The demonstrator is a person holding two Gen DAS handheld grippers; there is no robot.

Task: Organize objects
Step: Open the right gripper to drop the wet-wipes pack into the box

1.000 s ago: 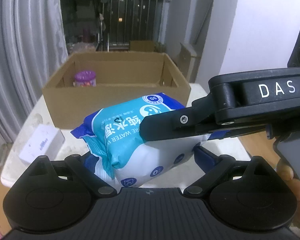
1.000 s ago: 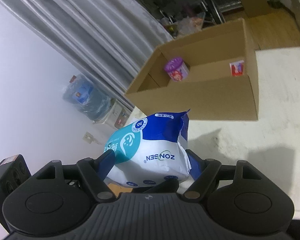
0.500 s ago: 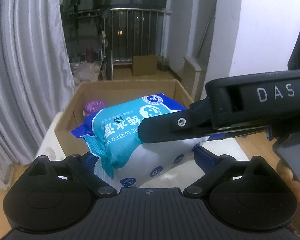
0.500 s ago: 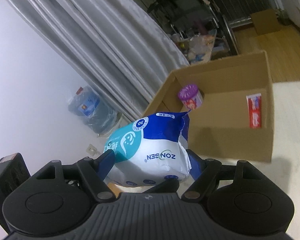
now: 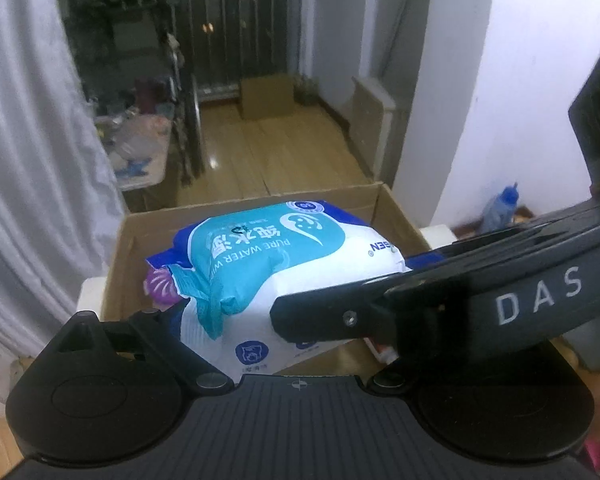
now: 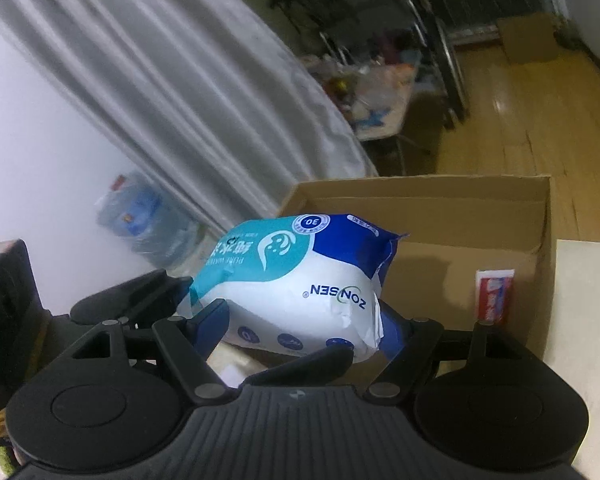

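Both grippers come at the pack of wet wipes (image 5: 276, 264) from opposite ends and tilt downward, carrying it between them over the open cardboard box (image 6: 440, 216). The left gripper (image 5: 260, 332) has its jaws spread wide around the near end of the pack, pads pressed against its sides. The right gripper (image 6: 300, 320) reaches in from the right of the left one and clamps the other end, its blue-padded fingers (image 6: 210, 322) pinching the white wrapper. In the left wrist view the right gripper's black arm, lettered DAS, crosses low in front of the pack.

The pack hangs above the box's interior, clear of its floor, closer to the box's left wall. It is a soft, pillow-shaped plastic pouch, glossy and crinkled at the sealed ends, white below with a teal panel and a dark blue end flap, printed ZONSEN and PURE WATER.

The box is plain brown corrugated card, flaps open and walls upright. Inside it, under the pack's left end, sits a purple-lidded round container (image 5: 160, 288). Against the box's right wall stands a red and white toothpaste carton (image 6: 494, 296). Beyond the box's far wall lie wood flooring and a grey pleated curtain (image 6: 188, 92)
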